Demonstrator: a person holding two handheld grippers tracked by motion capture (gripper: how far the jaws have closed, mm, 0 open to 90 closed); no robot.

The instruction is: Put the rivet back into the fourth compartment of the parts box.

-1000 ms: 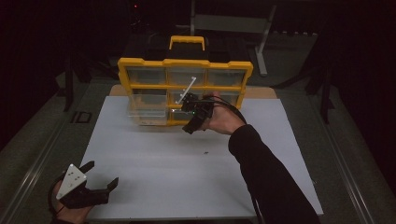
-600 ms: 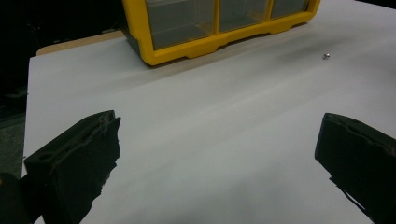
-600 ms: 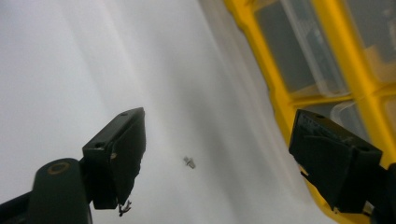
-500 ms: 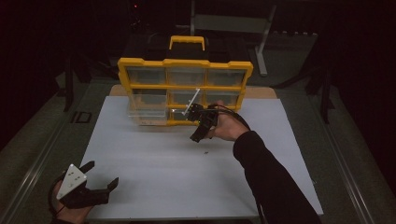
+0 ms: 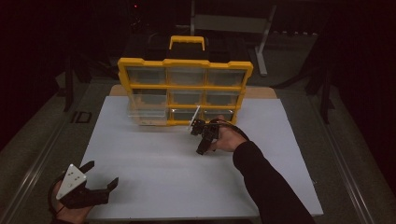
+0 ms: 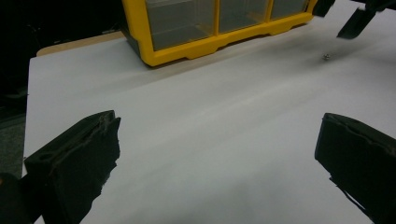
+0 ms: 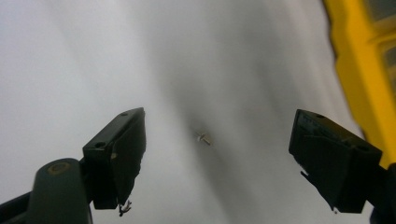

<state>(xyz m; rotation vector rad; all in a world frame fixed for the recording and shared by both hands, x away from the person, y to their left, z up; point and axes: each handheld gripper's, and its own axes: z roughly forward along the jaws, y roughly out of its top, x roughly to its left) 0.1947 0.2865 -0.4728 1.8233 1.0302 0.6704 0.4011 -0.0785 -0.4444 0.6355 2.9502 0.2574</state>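
A tiny metal screw (image 7: 204, 137) lies on the white table top (image 5: 154, 172), seen between my right gripper's (image 7: 217, 116) open jaws, which hang above it with nothing in them. In the high view the right gripper (image 5: 201, 138) is just in front of the yellow drawer organizer (image 5: 185, 64), pointing down at the table. The same screw (image 6: 326, 57) shows far off in the left gripper view, below the right gripper's jaws. My left gripper (image 5: 102, 173) rests open and empty near the front left corner of the table.
The organizer stands upright at the back of the table with several clear drawers; one lower-left drawer (image 5: 147, 115) is pulled out. Its yellow frame (image 7: 359, 70) runs close along the right of the right gripper view. A black case with a yellow handle (image 5: 187, 42) sits behind.
My right gripper has drawn back from the organizer's front toward the person and tipped down over the table. The left gripper has not moved.
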